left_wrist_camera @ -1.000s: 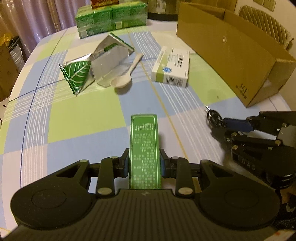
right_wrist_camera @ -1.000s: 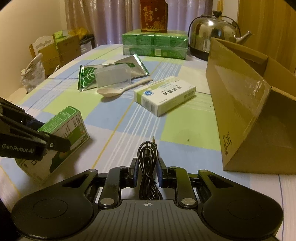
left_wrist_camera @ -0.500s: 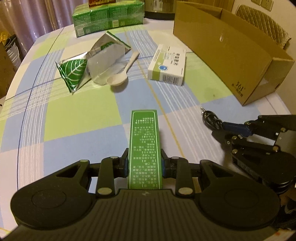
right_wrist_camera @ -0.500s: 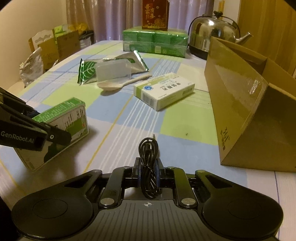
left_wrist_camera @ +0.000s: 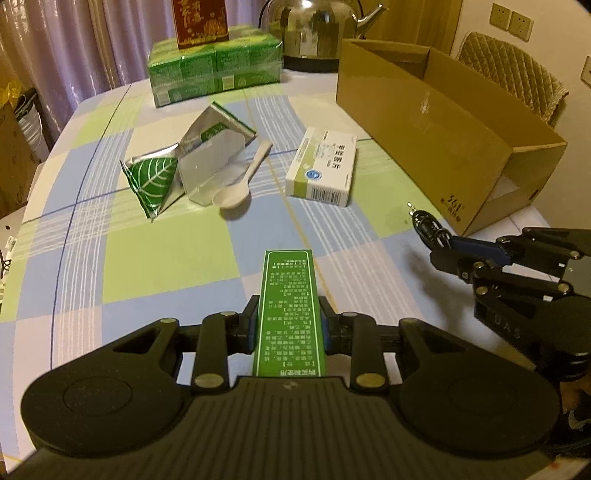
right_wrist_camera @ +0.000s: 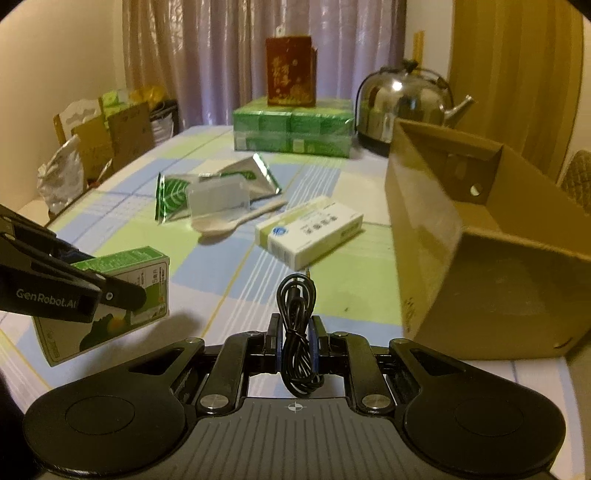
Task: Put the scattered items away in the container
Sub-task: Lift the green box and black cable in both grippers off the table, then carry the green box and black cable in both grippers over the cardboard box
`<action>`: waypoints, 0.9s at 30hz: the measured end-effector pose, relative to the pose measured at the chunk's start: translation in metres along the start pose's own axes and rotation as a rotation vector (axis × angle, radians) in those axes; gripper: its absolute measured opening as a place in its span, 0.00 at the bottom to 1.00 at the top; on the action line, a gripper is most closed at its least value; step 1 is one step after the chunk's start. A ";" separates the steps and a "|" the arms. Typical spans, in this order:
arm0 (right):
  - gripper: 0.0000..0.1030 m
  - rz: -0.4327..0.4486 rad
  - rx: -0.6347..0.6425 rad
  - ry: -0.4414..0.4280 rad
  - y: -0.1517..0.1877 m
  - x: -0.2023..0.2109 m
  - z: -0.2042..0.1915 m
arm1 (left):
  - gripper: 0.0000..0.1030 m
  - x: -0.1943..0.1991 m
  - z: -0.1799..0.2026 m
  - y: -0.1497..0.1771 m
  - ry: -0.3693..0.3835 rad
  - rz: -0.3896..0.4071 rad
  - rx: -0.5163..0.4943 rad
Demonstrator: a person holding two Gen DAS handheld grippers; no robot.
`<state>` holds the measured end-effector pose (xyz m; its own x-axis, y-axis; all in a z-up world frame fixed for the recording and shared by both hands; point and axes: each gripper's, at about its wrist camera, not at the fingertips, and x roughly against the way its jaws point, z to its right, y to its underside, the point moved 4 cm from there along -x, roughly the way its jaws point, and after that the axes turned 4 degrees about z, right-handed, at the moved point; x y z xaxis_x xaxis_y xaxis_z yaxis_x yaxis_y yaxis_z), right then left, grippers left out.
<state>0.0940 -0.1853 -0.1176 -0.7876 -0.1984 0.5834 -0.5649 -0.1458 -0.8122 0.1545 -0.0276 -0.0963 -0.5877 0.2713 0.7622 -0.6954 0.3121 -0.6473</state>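
— What are you holding in each hand right now?

— My left gripper point(left_wrist_camera: 289, 326) is pinching a green carton point(left_wrist_camera: 289, 310) by its narrow sides, the printed face turned up toward the camera. In the right wrist view that same green carton point(right_wrist_camera: 107, 299) is hanging above the checked tablecloth point(right_wrist_camera: 236, 273), casting a shadow below it. My right gripper point(right_wrist_camera: 295, 343) is squeezing a coiled black cable point(right_wrist_camera: 297, 332) between its blue pads, the plug end sticking out forward.

— And where is the container?

— The cardboard box point(left_wrist_camera: 443, 140) is standing open on the right side of the table, just ahead of my right gripper point(left_wrist_camera: 454, 251). Neither item is over it; both are hanging short of its near end.

— What is lying loose on the table?

— A white and green medicine box point(left_wrist_camera: 325, 166) is lying near the box's long wall. To its left a white plastic spoon point(left_wrist_camera: 240, 184) is touching a clear plastic piece point(left_wrist_camera: 214, 170), which is leaning against two foil packets point(left_wrist_camera: 155, 177). Farther back a wrapped block of green packs point(left_wrist_camera: 214, 70) is carrying a red box point(left_wrist_camera: 201, 18), beside a steel kettle point(left_wrist_camera: 317, 33).
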 end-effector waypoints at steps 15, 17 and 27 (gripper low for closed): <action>0.10 0.145 -0.029 0.058 -0.046 0.050 0.026 | 0.25 0.032 0.034 -0.045 0.033 0.114 -0.058; 0.10 0.164 -0.035 0.077 -0.053 0.057 0.035 | 0.25 0.035 0.043 -0.055 0.048 0.135 -0.070; 0.10 0.209 -0.086 0.159 -0.081 0.084 0.087 | 0.25 0.040 0.099 -0.104 0.143 0.215 -0.117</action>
<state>0.0949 -0.2744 -0.0030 -0.9140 -0.0599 0.4013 -0.3999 -0.0337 -0.9159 0.1622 -0.1395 0.0023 -0.6469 0.4656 0.6039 -0.5034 0.3340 -0.7969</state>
